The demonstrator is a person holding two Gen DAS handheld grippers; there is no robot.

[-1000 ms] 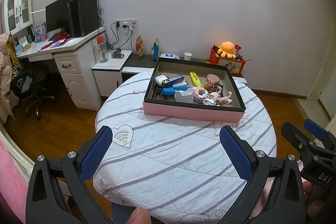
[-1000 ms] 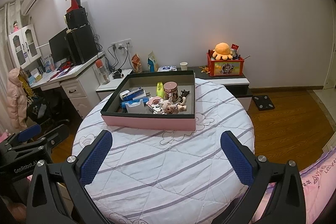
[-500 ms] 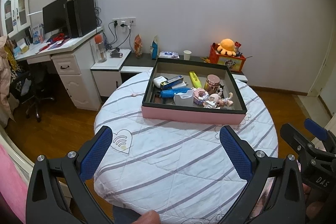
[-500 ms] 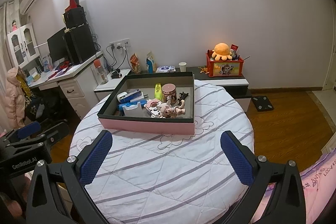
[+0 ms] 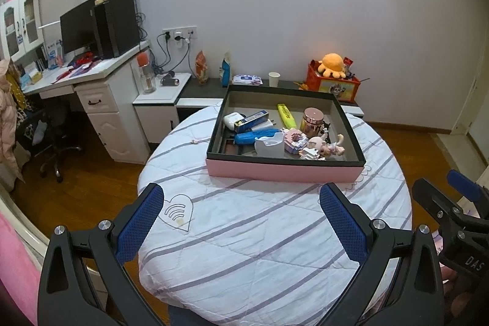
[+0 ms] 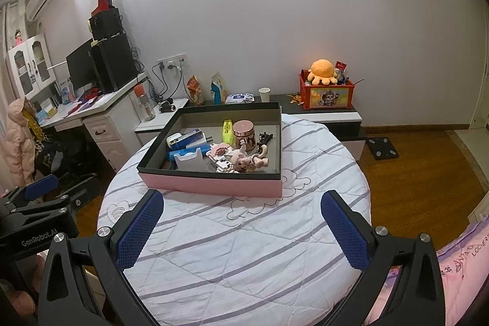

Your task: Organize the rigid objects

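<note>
1. Holding both tools over the near edge of the quilted round table (image 5: pixel 269 237), I see the left gripper (image 5: pixel 241 222) with its fingers spread wide and nothing between them; the right gripper (image 6: pixel 241 222) likewise.
2. All small rigid items sit inside the pink-sided tray (image 5: pixel 284 170) at the table's far side: yellow highlighter (image 5: pixel 286 114), pink tin (image 5: pixel 312 120), blue case (image 5: pixel 258 136), white holder (image 5: pixel 269 145), figurine (image 6: pixel 244 162).
3. I judge this fits either sorting ahead or gathering complete; any pick requires reaching forward over the tray rim.
</note>
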